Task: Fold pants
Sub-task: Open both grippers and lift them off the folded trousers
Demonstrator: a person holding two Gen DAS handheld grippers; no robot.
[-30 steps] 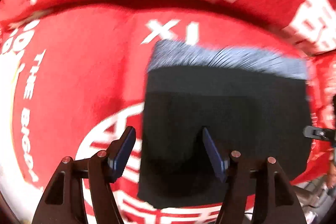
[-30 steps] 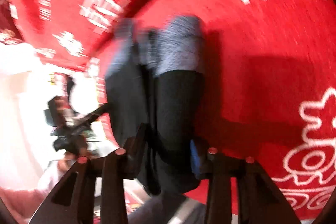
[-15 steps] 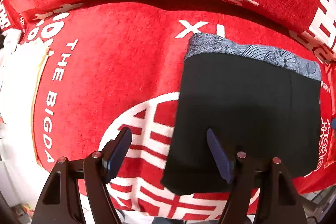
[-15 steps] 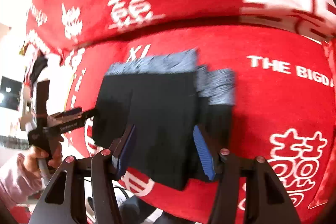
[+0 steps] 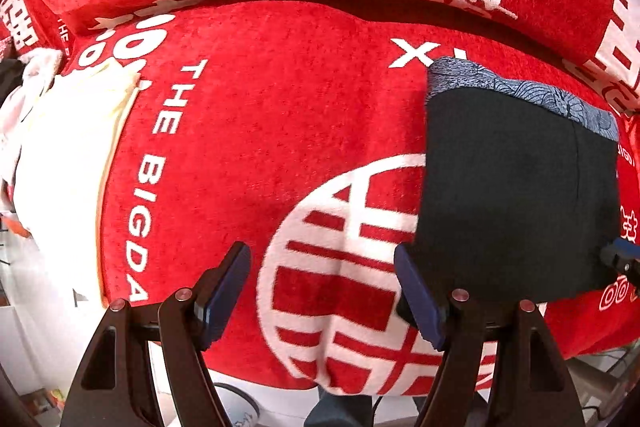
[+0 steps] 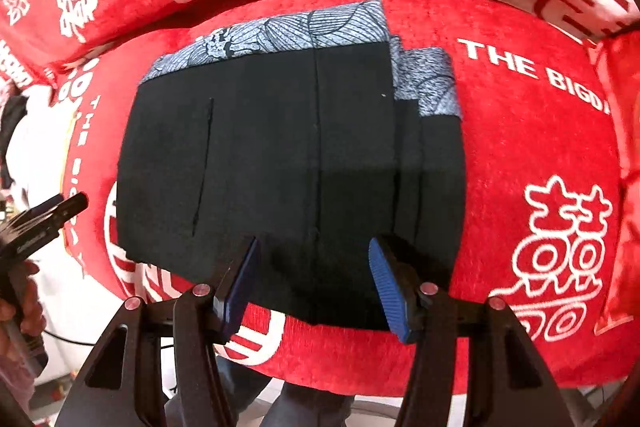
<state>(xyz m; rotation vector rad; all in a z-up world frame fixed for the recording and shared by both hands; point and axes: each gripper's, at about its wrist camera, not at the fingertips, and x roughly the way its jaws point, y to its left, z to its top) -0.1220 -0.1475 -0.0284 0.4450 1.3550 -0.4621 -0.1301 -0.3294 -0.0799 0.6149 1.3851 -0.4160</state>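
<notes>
Red cover (image 6: 520, 155) w/ white lettering spans the whole seat. White cloth (image 5: 68, 155) lies at its left edge, well apart from the work.

Pants (image 6: 292, 155): black, folded to a compact block, patterned grey-blue band along far edge, flat on cover, right of centre in left wrist view. Right side shows stepped layers, edges not flush.

R gripper (image 6: 314, 279): above near edge of the block, jaws apart, just been opening, nothing between pads. L gripper (image 5: 322, 291): over bare cover just left of pants, jaws apart, empty.

Risk (judgement): offset layers on right could slide or flop open if block is nudged or regrasped by one layer only. Plush cover may drag cloth.
</notes>
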